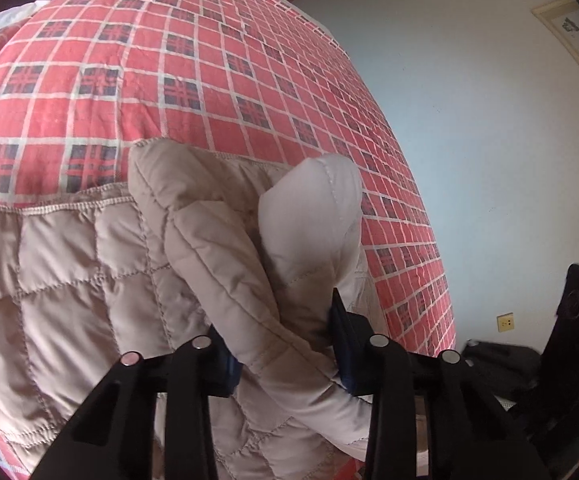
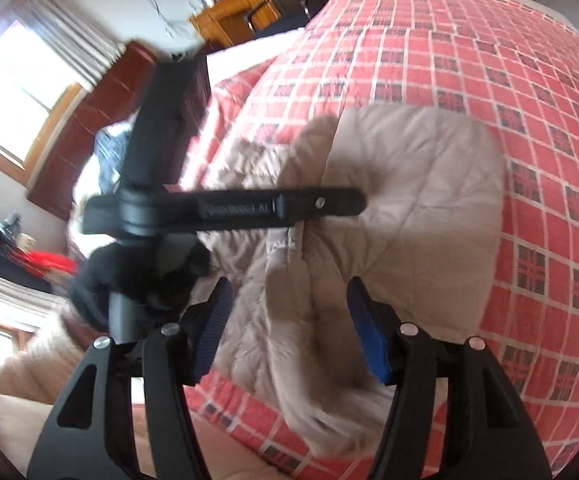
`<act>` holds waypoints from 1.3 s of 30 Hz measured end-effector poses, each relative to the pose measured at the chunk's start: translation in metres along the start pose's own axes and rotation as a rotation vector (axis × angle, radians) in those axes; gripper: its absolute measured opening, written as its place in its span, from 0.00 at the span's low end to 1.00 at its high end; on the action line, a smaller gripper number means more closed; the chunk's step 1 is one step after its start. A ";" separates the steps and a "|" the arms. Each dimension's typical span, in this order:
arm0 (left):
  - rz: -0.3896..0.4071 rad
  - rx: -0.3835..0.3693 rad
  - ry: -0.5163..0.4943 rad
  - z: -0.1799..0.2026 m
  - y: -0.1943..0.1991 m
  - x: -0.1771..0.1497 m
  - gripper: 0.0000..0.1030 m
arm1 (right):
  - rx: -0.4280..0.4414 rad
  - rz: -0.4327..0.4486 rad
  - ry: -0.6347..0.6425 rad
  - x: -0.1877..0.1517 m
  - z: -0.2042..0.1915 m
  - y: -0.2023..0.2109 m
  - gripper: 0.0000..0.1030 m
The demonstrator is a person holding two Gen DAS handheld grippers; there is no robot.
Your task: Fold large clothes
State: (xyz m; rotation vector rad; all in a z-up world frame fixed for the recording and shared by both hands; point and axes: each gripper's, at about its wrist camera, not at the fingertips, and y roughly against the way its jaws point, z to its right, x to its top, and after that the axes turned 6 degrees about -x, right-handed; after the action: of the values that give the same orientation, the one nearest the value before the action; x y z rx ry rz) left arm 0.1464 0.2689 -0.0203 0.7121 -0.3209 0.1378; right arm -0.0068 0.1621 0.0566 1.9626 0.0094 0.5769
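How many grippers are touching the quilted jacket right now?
1 for sure. The left gripper clamps a fold of the beige quilted jacket. The right gripper is open with jacket between its fingers; contact there is unclear.

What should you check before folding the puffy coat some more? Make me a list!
1. Left tongs holding a fold of the beige coat: ok, fabric sits between the pads.
2. Right tongs free: ok, open, with coat behind the gap.
3. Coat on the red checked bedspread: ok.
4. Coat lying flat: not ok, the held part is bunched up.
5. Room to fold onto: ok, bare bedspread shows beyond the coat.
6. Tongs clear of each other: cannot tell, the right wrist view is blurred.
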 end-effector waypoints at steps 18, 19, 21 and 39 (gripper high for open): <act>0.148 -0.246 -0.169 0.069 0.069 -0.004 0.11 | -0.018 0.057 -0.407 -0.043 0.139 0.020 0.63; 0.163 -0.258 -0.176 0.069 0.078 -0.005 0.11 | -0.005 0.054 -0.404 -0.044 0.138 0.018 0.63; 0.196 -0.280 -0.164 0.059 0.101 -0.007 0.11 | 0.013 0.047 -0.392 -0.044 0.131 0.016 0.64; 0.234 -0.384 0.172 -0.140 0.109 -0.072 0.15 | 0.002 -0.121 -0.155 -0.022 0.025 -0.031 0.68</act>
State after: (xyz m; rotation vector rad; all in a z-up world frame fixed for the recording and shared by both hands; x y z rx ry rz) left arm 0.0870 0.4416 -0.0765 0.2787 -0.2547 0.3473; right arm -0.0085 0.1492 0.0130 1.9890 0.0313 0.3451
